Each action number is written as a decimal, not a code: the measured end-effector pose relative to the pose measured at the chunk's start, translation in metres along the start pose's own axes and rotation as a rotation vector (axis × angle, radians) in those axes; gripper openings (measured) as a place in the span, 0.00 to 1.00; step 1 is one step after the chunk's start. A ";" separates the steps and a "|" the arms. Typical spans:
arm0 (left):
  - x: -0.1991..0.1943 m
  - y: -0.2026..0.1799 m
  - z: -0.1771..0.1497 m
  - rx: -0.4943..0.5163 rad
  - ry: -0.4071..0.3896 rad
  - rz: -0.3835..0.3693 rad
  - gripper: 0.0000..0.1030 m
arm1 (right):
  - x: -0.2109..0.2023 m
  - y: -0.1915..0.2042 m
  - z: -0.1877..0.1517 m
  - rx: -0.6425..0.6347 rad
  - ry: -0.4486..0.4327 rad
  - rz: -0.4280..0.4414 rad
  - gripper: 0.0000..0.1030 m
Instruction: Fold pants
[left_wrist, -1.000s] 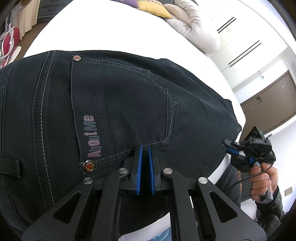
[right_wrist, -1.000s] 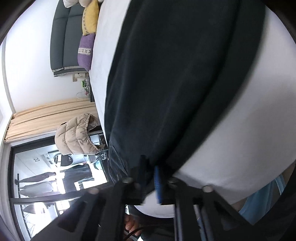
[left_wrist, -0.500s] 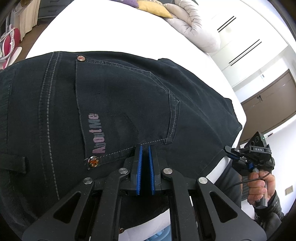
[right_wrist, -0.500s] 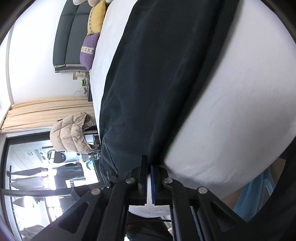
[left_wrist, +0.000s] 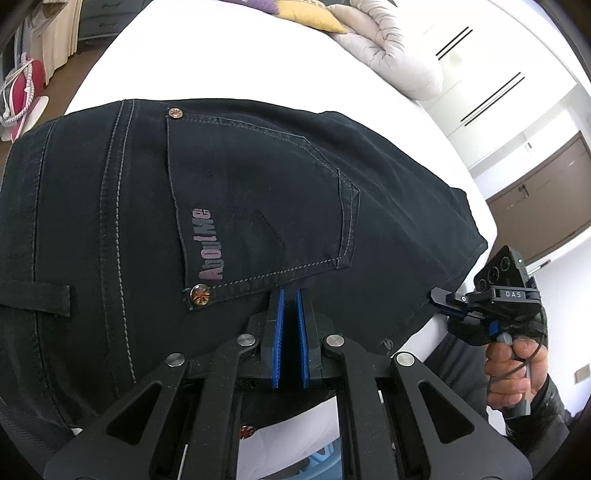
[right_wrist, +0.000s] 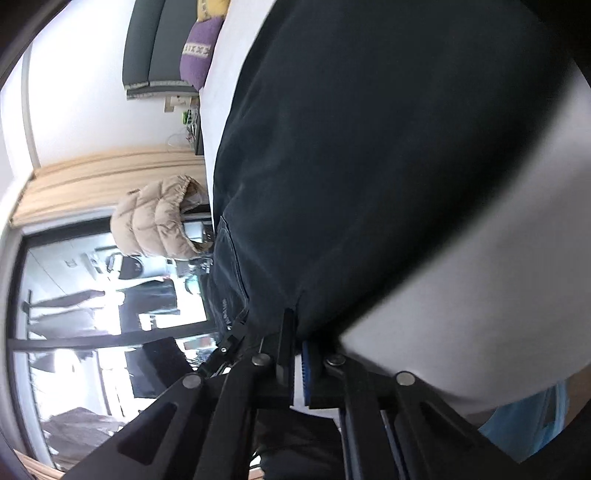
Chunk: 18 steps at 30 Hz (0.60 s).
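Observation:
Black jeans (left_wrist: 258, 184) lie spread on a white bed (left_wrist: 221, 55), back pocket up with a pink "AboutMe" label. My left gripper (left_wrist: 290, 295) is shut, its blue pads pinching the denim just below the pocket near the waistband. At the right, a hand (left_wrist: 513, 365) holds my right gripper (left_wrist: 437, 297) against the jeans' side edge. In the right wrist view, that right gripper (right_wrist: 297, 328) is shut on the edge of the dark jeans (right_wrist: 369, 147), with white bed (right_wrist: 480, 295) beside it.
A puffy white duvet (left_wrist: 391, 48) and a yellow pillow (left_wrist: 310, 14) lie at the bed's far end, and a purple pillow (right_wrist: 199, 55) by the grey headboard. A beige puffer jacket (right_wrist: 155, 221) hangs beyond the bed. A pink item (left_wrist: 22, 85) lies on the floor at left.
The right gripper closed in on the jeans' side edge and rolled a little. The jeans slid slightly in the left wrist view. The left gripper kept its grip and place.

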<state>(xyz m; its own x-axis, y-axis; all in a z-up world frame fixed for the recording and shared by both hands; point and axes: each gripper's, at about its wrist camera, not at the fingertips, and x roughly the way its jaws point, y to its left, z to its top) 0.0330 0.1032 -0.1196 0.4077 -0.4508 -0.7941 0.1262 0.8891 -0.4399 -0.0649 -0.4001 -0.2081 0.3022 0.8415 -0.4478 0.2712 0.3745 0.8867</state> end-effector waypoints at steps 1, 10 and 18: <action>-0.001 0.001 -0.001 -0.003 0.000 -0.003 0.07 | -0.002 -0.001 -0.002 -0.007 -0.004 0.002 0.03; 0.000 0.009 -0.002 -0.017 0.000 -0.013 0.07 | -0.067 -0.029 0.036 0.095 -0.210 0.131 0.32; 0.001 0.008 -0.002 -0.019 0.002 -0.009 0.07 | -0.150 -0.086 0.056 0.208 -0.448 0.131 0.02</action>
<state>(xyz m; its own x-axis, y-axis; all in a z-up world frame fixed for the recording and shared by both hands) 0.0329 0.1101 -0.1245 0.4046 -0.4588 -0.7911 0.1125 0.8834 -0.4548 -0.0821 -0.5802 -0.2242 0.6955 0.6097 -0.3801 0.3670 0.1533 0.9175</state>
